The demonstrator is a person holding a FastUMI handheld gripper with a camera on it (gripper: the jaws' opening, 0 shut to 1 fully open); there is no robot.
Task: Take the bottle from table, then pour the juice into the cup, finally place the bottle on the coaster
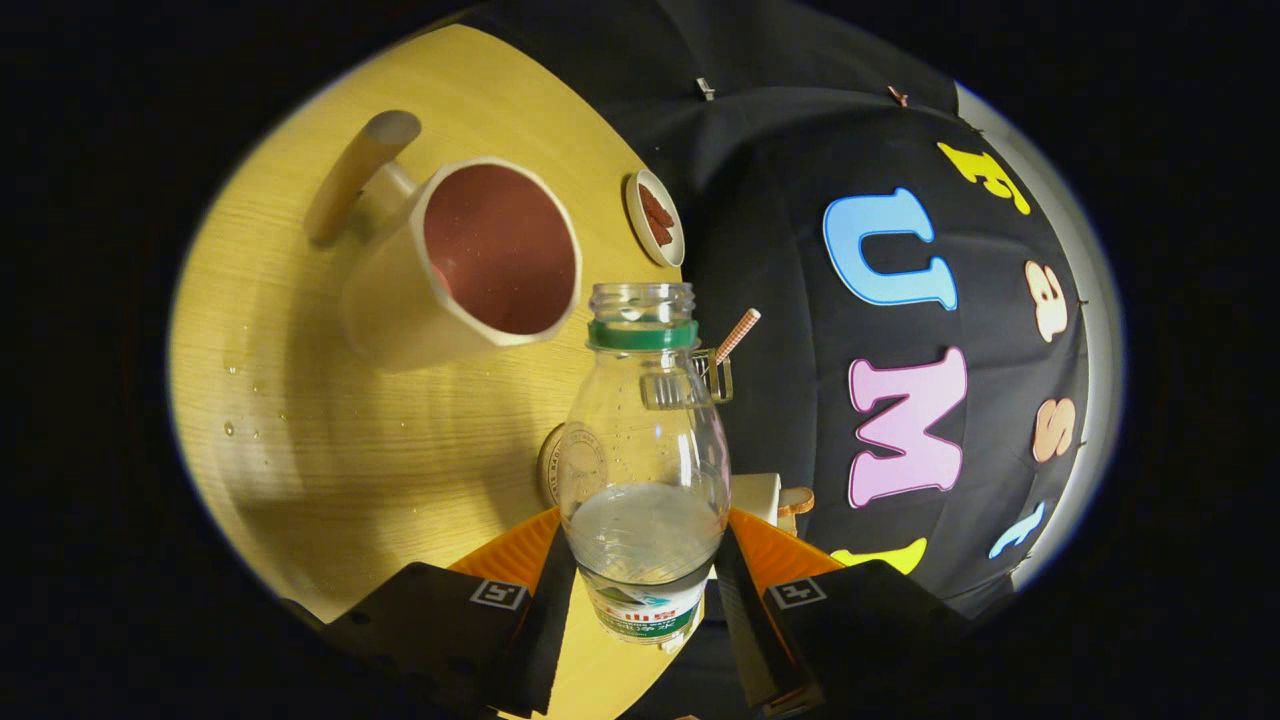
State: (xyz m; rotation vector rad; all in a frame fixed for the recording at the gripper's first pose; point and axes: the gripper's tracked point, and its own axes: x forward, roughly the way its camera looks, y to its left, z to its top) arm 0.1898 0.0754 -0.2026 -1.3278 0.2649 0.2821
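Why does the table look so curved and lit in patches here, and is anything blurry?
Gripper view: the fisheye lens bends the table edge into an arc; warm light falls brightest near the cup, with a soft shadow nearer the gripper, shut on the bottle; small glints on the bottle's neck; bottle and cup look sharp.

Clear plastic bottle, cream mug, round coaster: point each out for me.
Clear plastic bottle [643, 440]: gripper view, body above the liquid.
Cream mug [395, 290]: gripper view, outer wall.
Round coaster [552, 462]: gripper view, edge beside bottle.
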